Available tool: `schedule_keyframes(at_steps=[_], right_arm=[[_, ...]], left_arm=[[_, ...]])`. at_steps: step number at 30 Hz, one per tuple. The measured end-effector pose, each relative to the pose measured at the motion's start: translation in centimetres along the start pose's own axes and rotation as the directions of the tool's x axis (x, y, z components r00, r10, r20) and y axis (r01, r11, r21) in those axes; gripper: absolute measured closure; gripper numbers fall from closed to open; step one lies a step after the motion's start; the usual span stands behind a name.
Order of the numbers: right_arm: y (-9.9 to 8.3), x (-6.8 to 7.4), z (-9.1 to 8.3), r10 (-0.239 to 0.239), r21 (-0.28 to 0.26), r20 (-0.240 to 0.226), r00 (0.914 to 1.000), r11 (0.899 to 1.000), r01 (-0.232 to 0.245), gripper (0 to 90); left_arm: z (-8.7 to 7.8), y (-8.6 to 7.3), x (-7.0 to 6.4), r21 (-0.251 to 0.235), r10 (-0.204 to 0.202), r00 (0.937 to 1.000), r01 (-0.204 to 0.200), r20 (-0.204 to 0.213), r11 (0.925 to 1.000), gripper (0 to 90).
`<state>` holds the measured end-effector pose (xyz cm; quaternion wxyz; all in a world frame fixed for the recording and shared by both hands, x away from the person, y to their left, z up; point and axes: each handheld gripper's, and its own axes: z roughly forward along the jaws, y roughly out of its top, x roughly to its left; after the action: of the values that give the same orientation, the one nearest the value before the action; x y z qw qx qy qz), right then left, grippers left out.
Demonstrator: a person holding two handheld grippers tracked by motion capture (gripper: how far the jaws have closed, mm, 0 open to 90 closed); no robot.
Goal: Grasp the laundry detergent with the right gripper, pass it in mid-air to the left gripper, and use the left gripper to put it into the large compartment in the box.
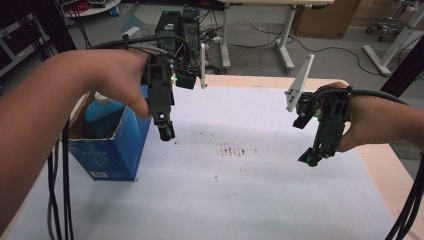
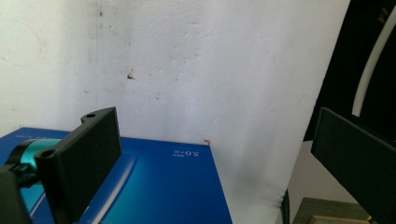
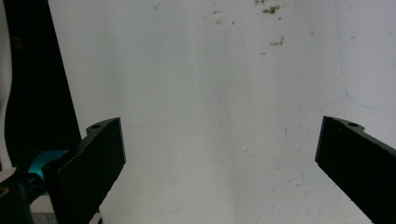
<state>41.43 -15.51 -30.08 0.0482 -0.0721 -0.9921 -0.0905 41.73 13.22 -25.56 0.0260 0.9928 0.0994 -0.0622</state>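
An open blue carton point(image 1: 112, 145) stands at the table's left, with a light blue bottle point(image 1: 101, 111) inside it. My left gripper point(image 1: 165, 131) hangs just right of the carton's top edge, pointing down. In the left gripper view the jaws stand wide apart with nothing between them point(image 2: 215, 163), above the carton's blue side point(image 2: 163, 186). My right gripper point(image 1: 311, 158) hovers over the right part of the white table cover point(image 1: 240, 190), tilted down and to the left. Its jaws are spread wide and hold nothing point(image 3: 219, 163).
Dark smudges point(image 1: 235, 150) mark the middle of the white cover. Black cables point(image 1: 59, 190) trail down at the left and at the right edge point(image 1: 410, 210). Behind the table stand a computer tower point(image 1: 175, 25) and desk legs point(image 1: 286, 45).
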Motion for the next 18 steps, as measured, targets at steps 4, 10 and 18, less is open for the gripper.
schedule_keyframes(at_steps=[4, 10, 18], right_arm=[[0.03, 0.06, 0.49, -0.012, 0.030, 0.004, 0.9999, 0.999, 0.012, 0.6], [0.22, 0.04, 0.57, -0.026, 0.035, 0.007, 0.9996, 0.999, 0.026, 0.6], [0.31, 0.00, 0.74, -0.031, 0.045, -0.001, 0.9995, 0.999, 0.031, 0.6]], left_arm=[[0.26, 0.27, 0.03, 0.001, 0.002, 1.0000, -0.002, 0.001, 1.0000, 1.6], [0.32, 0.55, -0.22, 0.007, 0.013, 0.9999, -0.013, -0.004, 0.9999, 1.7], [-0.09, 0.64, -0.39, -0.006, 0.022, 0.9997, -0.022, -0.007, 0.9997, 1.7]])
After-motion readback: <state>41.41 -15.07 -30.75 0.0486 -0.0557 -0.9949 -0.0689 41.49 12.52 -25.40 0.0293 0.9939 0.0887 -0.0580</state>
